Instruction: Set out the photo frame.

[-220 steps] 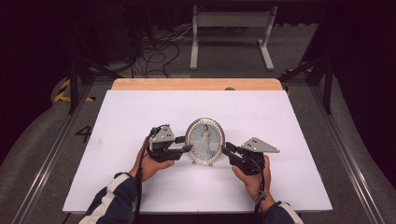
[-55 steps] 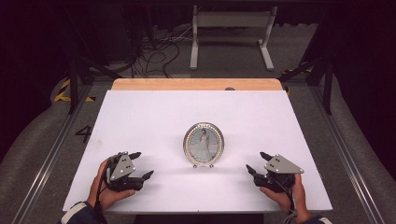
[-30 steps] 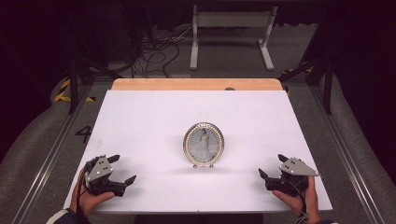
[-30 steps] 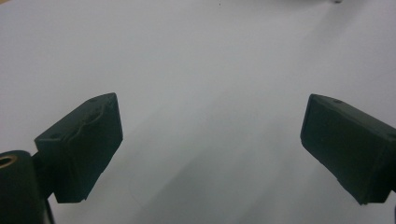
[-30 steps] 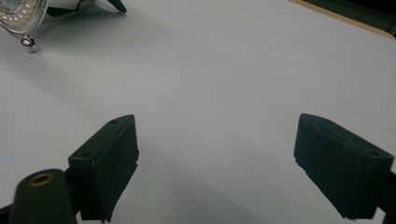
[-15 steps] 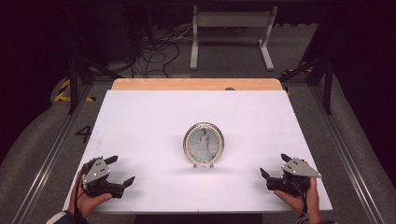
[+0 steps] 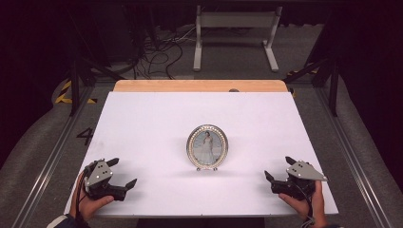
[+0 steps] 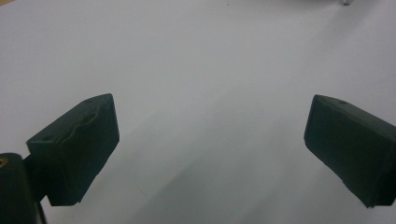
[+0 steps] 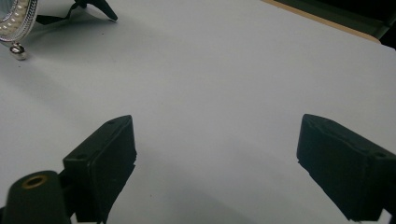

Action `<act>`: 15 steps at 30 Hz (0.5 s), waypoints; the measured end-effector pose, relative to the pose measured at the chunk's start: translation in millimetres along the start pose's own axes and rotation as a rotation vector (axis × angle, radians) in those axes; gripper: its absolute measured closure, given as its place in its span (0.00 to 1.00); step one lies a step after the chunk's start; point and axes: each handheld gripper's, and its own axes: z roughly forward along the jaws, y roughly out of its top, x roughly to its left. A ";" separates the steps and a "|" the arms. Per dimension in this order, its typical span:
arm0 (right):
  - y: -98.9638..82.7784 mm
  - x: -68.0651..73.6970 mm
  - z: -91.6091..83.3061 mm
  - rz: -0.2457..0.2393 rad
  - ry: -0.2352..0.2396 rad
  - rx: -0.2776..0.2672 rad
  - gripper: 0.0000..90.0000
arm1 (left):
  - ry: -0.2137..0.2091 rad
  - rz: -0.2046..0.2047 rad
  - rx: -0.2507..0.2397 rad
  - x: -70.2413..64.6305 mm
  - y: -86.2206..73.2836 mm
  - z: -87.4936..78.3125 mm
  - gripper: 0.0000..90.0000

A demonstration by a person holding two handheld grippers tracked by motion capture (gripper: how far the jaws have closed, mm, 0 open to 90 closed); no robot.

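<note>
Standing upright at the middle of a white table (image 7: 142, 123), an oval frame (image 7: 207, 147) faces the person. The left gripper (image 7: 122, 173) and right gripper (image 7: 278, 168), jaws spread wide and empty, rest near the front corners, well apart from it. Dark room, cables (image 7: 157, 50) on grey floor beyond.

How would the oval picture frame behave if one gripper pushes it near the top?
The oval picture frame stands upright on small feet with a thin black rear prop, visible in the right gripper view, so it would probably tip rather than slide. Its rim looks like rigid beaded metal, likely stiff. The front may be glazed, so possibly fragile.
</note>
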 end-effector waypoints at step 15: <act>0.4 -1.6 -3.4 0.008 -0.011 -0.016 0.14 | 0.010 0.022 0.018 0.3 0.9 3.6 0.06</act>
